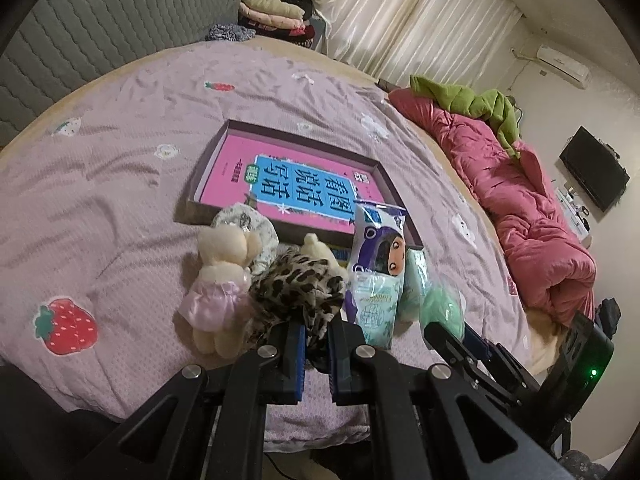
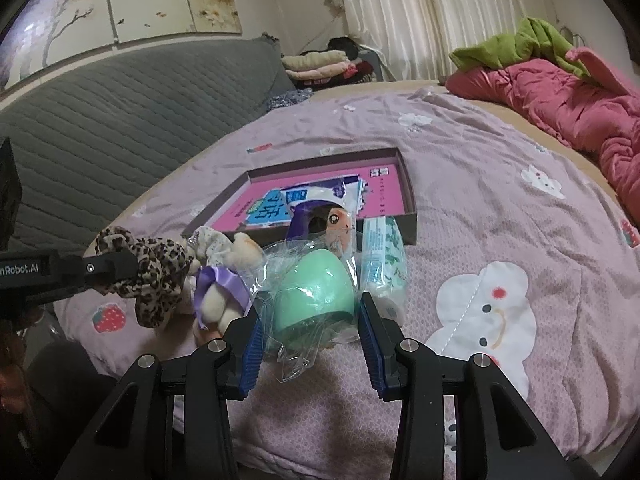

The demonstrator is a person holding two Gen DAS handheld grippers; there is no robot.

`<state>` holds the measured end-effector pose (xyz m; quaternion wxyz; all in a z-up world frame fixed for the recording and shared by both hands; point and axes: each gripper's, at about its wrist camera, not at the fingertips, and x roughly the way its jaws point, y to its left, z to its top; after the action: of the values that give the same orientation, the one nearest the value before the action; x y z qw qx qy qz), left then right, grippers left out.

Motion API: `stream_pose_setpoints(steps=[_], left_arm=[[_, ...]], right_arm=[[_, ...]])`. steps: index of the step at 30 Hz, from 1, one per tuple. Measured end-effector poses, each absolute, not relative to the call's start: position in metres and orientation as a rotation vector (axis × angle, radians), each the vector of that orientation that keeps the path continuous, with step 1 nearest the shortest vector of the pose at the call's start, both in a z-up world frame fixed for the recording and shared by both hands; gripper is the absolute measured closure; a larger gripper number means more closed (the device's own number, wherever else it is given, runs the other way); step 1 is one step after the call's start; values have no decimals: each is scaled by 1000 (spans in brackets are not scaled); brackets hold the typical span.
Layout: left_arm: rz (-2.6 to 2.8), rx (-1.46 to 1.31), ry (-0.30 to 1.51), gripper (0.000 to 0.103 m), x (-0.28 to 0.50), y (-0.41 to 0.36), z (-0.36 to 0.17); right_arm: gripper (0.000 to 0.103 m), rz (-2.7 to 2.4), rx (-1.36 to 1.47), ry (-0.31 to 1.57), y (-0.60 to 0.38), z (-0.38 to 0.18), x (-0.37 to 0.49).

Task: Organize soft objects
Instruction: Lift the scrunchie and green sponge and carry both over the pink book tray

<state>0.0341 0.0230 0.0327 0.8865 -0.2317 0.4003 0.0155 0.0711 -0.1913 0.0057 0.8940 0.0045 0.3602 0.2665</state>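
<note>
My left gripper [image 1: 317, 332] is shut on a leopard-print scrunchie [image 1: 300, 284], which also shows in the right wrist view [image 2: 148, 264], lifted slightly above the bed. My right gripper [image 2: 310, 320] is open, its jaws on either side of a mint-green sponge in clear wrap [image 2: 316, 300], not clamped. A plush bear in a pink dress [image 1: 218, 280] lies left of the scrunchie. A purple doll packet [image 1: 378, 240] and a tissue pack [image 2: 384, 264] lie beside the sponge. A shallow box [image 1: 384, 172] holding a pink book lies beyond them.
A pink bedsheet [image 1: 120, 200] with strawberry prints covers the bed. A red quilt [image 1: 532, 216] with a green garment [image 2: 520, 44] lies along the right. Folded clothes [image 1: 272, 12] are stacked at the far end by the grey headboard [image 2: 100, 128].
</note>
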Motion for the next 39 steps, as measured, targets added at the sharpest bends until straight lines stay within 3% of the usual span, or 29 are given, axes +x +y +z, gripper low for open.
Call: stream_pose_setpoints(steps=[21, 39], left_arm=[[20, -385, 741, 95, 37, 15, 55], [81, -337, 719, 95, 70, 33, 56]], right_arm=[[59, 563, -100, 571, -177, 35, 58], [59, 505, -78, 480, -164, 50, 101]])
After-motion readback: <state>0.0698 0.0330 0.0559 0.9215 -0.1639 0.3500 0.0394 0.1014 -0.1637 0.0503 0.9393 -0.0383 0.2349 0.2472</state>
